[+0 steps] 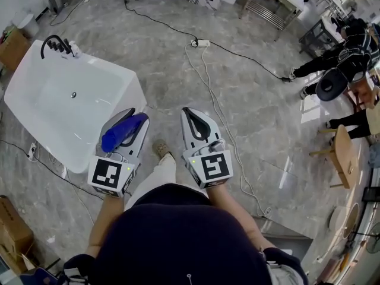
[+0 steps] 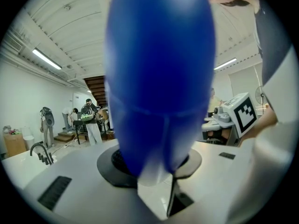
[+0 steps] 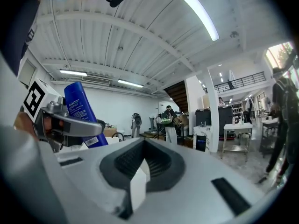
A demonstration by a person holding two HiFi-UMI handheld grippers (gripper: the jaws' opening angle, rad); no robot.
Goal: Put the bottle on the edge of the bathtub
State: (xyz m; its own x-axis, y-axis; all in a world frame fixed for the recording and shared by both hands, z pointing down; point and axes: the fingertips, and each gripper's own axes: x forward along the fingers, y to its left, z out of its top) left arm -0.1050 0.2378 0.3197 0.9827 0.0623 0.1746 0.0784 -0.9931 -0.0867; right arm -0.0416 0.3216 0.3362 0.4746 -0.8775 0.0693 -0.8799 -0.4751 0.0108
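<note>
A blue bottle lies lengthwise between the jaws of my left gripper, which is shut on it. In the left gripper view the bottle fills the middle of the picture. The white bathtub stands on the floor to the left, with a black faucet at its far corner. The left gripper hovers just off the tub's near right corner. My right gripper is level beside it, shut and empty. In the right gripper view the shut gripper sees the bottle at the left.
Cables and a power strip run across the marble floor ahead. A person in dark clothes sits at the right near a wooden chair. Cardboard boxes stand at the lower left. My own shoe shows between the grippers.
</note>
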